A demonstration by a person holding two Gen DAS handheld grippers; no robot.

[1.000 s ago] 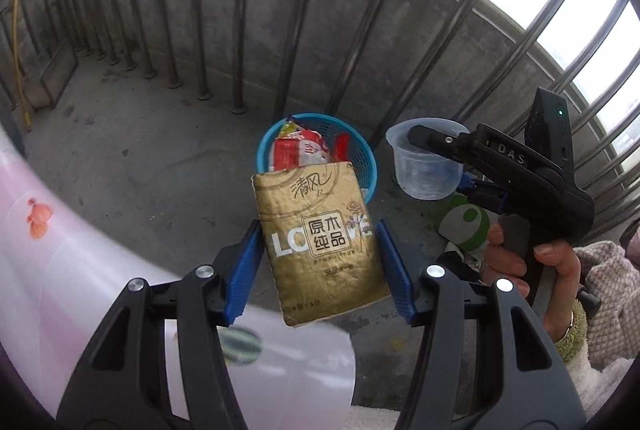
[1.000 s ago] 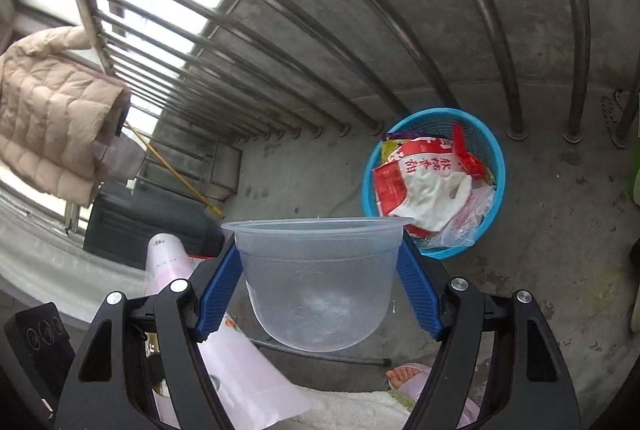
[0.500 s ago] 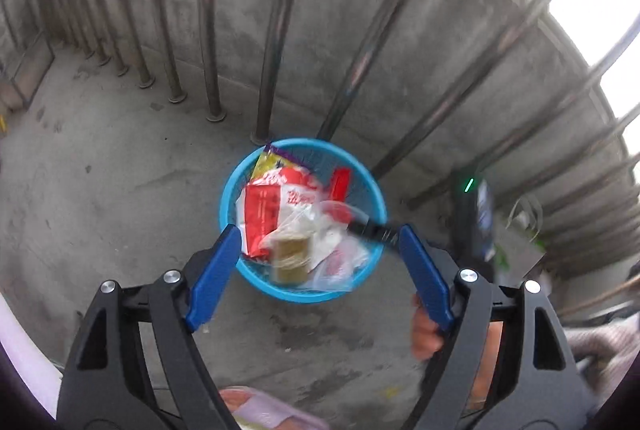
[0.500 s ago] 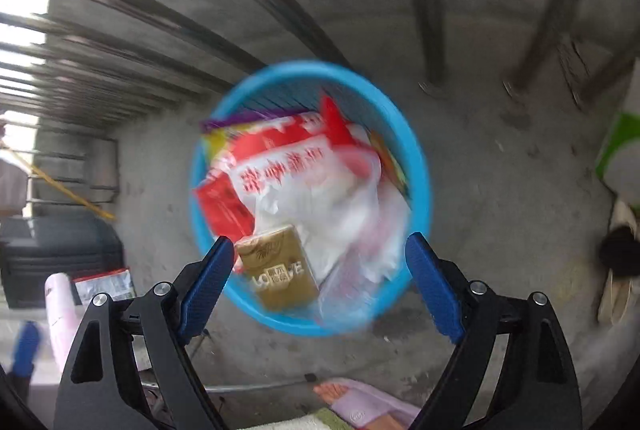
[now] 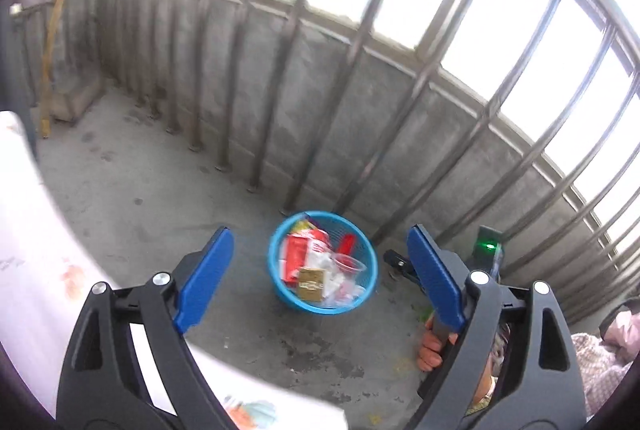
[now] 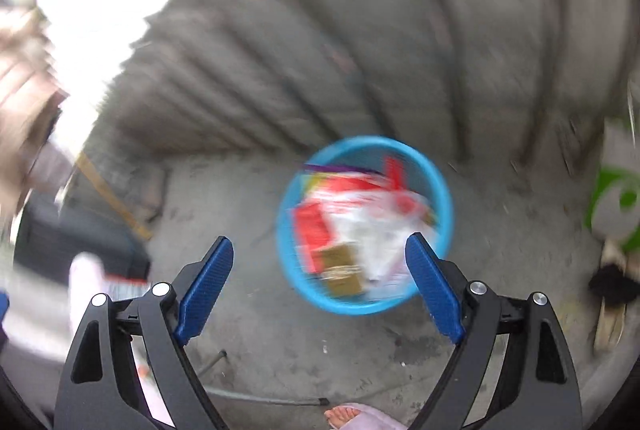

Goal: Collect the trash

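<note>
Blur, crops and cover-ups across both wrist views

The right wrist view is smeared throughout: the blue basket (image 6: 366, 226) and its wrappers are streaks, the gold packet (image 6: 342, 270) shows no readable print, and the railing bars (image 6: 452, 69) dissolve into the wall. A green-and-white object (image 6: 614, 205) is cut by the right edge. In the left wrist view, the right gripper (image 5: 400, 264) is mostly hidden behind the left gripper's finger, and the clear cup (image 5: 349, 264) is too small to detail.
</note>
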